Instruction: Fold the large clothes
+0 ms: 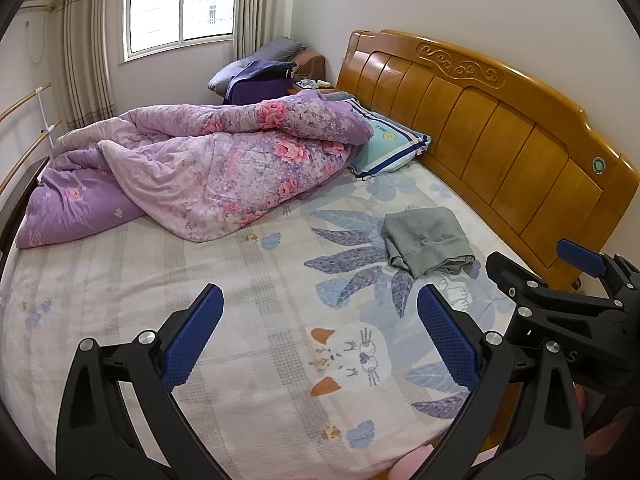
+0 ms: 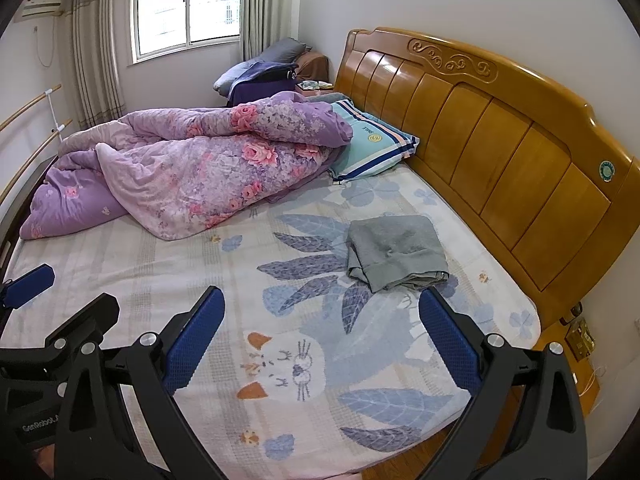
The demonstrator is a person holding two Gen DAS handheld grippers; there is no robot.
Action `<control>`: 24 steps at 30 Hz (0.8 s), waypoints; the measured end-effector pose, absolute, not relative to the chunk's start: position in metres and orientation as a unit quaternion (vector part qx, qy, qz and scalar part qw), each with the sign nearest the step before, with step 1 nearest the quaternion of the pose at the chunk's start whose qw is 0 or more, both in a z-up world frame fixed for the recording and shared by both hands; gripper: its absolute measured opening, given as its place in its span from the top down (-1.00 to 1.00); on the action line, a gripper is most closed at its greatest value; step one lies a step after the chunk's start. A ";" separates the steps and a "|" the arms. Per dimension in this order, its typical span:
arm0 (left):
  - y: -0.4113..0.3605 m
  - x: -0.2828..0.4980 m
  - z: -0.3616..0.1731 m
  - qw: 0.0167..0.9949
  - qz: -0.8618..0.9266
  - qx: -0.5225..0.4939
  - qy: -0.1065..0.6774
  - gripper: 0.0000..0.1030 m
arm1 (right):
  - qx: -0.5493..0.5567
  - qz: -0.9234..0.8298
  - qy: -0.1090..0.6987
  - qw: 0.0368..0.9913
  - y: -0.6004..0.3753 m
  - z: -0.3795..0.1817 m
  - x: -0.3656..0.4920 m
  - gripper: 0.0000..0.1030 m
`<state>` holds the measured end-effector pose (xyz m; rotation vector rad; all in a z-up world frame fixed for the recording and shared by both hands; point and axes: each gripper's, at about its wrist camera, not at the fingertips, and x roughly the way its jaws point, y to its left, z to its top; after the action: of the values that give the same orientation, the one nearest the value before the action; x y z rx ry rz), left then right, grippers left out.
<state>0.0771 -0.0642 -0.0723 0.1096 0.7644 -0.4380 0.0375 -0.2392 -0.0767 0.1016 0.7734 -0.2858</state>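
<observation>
A wide bed point(image 1: 200, 320) fills most of both views, covered by a pale sheet printed with blue leaves and a cartoon cat face. Along its far right side stands a glossy wooden headboard point(image 1: 480, 128) with carved scrolls on top. A purple quilt point(image 1: 200, 168) with pink roses is bunched in a heap over the far left part of the bed, its edge lying over a striped teal pillow point(image 1: 388, 144) that rests against the headboard. Beyond the bed, a window point(image 2: 188, 8) with curtains lets in daylight.

The grey garment point(image 2: 394, 252), folded into a compact bundle, lies on the sheet near the headboard, on the leaf print, well apart from the quilt and the pillow.

The left gripper point(image 1: 320, 344) hangs over the near part of the bed, above the cat face. Its blue-padded fingers point(image 1: 192, 340) are spread wide and hold nothing, touching neither sheet nor clothing. The right gripper point(image 2: 322, 344) is beside it, likewise over the near edge, with its fingers point(image 2: 450, 344) spread just as wide and empty; the grey garment sits just beyond its right fingertip, not in contact. Each gripper shows at the edge of the other's view.
</observation>
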 end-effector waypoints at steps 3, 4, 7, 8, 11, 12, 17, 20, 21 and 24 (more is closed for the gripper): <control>-0.068 0.080 -0.072 0.903 -0.210 0.053 0.371 -0.90 | 0.050 -0.138 0.379 0.914 -0.244 -0.078 0.040 -0.83; -0.068 0.081 -0.072 0.903 -0.209 0.053 0.371 -0.90 | 0.050 -0.137 0.379 0.914 -0.246 -0.079 0.041 -0.83; -0.068 0.080 -0.072 0.903 -0.210 0.052 0.371 -0.90 | 0.049 -0.138 0.379 0.914 -0.247 -0.079 0.040 -0.83; -0.067 0.080 -0.072 0.903 -0.211 0.053 0.371 -0.90 | 0.049 -0.138 0.379 0.914 -0.246 -0.079 0.040 -0.83; -0.068 0.080 -0.072 0.903 -0.211 0.053 0.370 -0.90 | 0.051 -0.138 0.379 0.914 -0.247 -0.079 0.040 -0.83; -0.068 0.081 -0.072 0.903 -0.211 0.053 0.370 -0.90 | 0.050 -0.138 0.379 0.914 -0.247 -0.079 0.040 -0.83; -0.067 0.081 -0.073 0.902 -0.213 0.053 0.371 -0.90 | 0.050 -0.138 0.379 0.914 -0.247 -0.079 0.041 -0.83; -0.067 0.081 -0.072 0.902 -0.214 0.050 0.371 -0.90 | 0.050 -0.136 0.379 0.914 -0.248 -0.079 0.041 -0.83; -0.068 0.084 -0.072 0.903 -0.213 0.048 0.371 -0.90 | 0.049 -0.135 0.379 0.914 -0.250 -0.079 0.044 -0.83; -0.072 0.085 -0.073 0.904 -0.209 0.047 0.370 -0.90 | 0.049 -0.137 0.379 0.914 -0.251 -0.080 0.044 -0.83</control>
<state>0.0849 -0.0722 -0.0727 0.0980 0.7637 -0.4326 0.0438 -0.2507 -0.0796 0.1016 0.7799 -0.2823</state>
